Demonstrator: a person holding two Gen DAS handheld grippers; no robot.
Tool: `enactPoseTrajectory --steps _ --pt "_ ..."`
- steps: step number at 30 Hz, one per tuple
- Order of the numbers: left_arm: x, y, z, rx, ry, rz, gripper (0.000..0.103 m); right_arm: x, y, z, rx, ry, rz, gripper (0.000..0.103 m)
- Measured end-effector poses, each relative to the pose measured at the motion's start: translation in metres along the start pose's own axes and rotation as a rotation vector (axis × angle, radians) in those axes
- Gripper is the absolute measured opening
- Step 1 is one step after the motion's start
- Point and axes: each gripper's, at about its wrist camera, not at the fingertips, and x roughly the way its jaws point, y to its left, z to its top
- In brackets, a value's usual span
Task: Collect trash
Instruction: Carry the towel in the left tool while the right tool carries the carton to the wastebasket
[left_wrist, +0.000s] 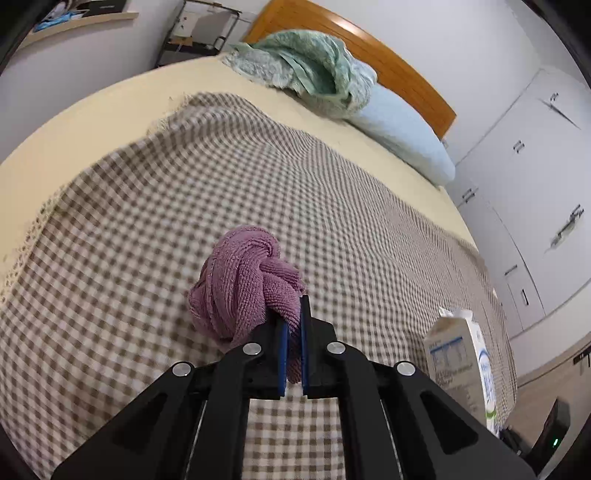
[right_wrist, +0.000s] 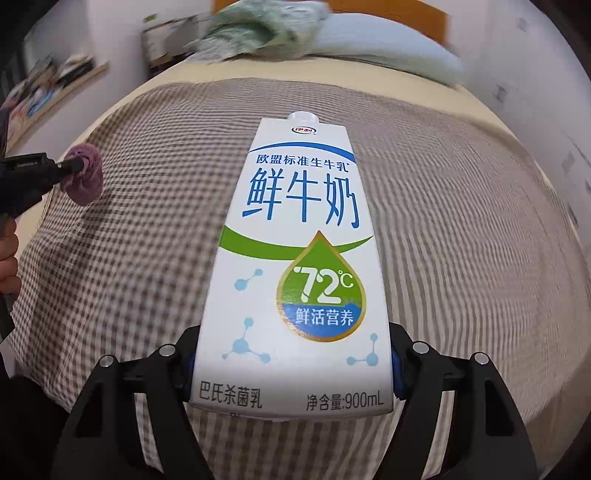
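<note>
My left gripper (left_wrist: 293, 325) is shut on a bunched purple towel (left_wrist: 243, 280), held above the checked blanket (left_wrist: 155, 206). The towel also shows in the right wrist view (right_wrist: 84, 173), pinched by the left gripper at far left. My right gripper (right_wrist: 291, 363) is shut on a white milk carton (right_wrist: 299, 266) with blue Chinese lettering and a green drop logo, gripped at its lower sides and held above the bed. The carton also shows at the lower right of the left wrist view (left_wrist: 461, 362).
A bed with a cream sheet (left_wrist: 110, 107), a green quilt (left_wrist: 314, 66), a light blue pillow (left_wrist: 402, 136) and a wooden headboard (left_wrist: 388, 62). White wardrobe doors (left_wrist: 524, 166) stand at the right. A shelf (left_wrist: 74, 22) and a metal rack (left_wrist: 199, 33) are at the far wall.
</note>
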Motion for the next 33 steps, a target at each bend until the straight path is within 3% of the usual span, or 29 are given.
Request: enactPoseTrajectory --steps 5,10,15,19,22,27,30,33 --pt "-0.006 -0.027 -0.016 0.086 0.003 -0.012 0.003 -0.016 -0.024 -0.032 0.124 -0.035 -0.04 0.07" --pt "-0.017 -0.059 -0.042 0.175 0.017 -0.034 0.003 -0.086 -0.077 -0.079 0.189 -0.093 -0.131 0.07" --pt "-0.033 -0.106 -0.065 0.275 0.004 -0.065 0.003 -0.148 -0.139 -0.161 0.3 -0.09 -0.268 0.07" --pt "-0.051 -0.153 -0.096 0.343 0.028 -0.16 0.003 -0.177 -0.182 -0.259 0.415 0.017 -0.353 0.07" --pt "-0.066 -0.199 -0.135 0.418 0.076 -0.263 0.003 -0.158 -0.205 -0.337 0.501 0.156 -0.374 0.07" --pt "-0.084 -0.262 -0.201 0.572 0.162 -0.391 0.003 -0.091 -0.224 -0.445 0.637 0.375 -0.271 0.07" --pt "-0.088 -0.287 -0.234 0.638 0.212 -0.42 0.003 -0.056 -0.222 -0.476 0.665 0.449 -0.199 0.07" --pt "-0.082 -0.3 -0.262 0.68 0.248 -0.392 0.003 -0.023 -0.226 -0.489 0.67 0.514 -0.158 0.07"
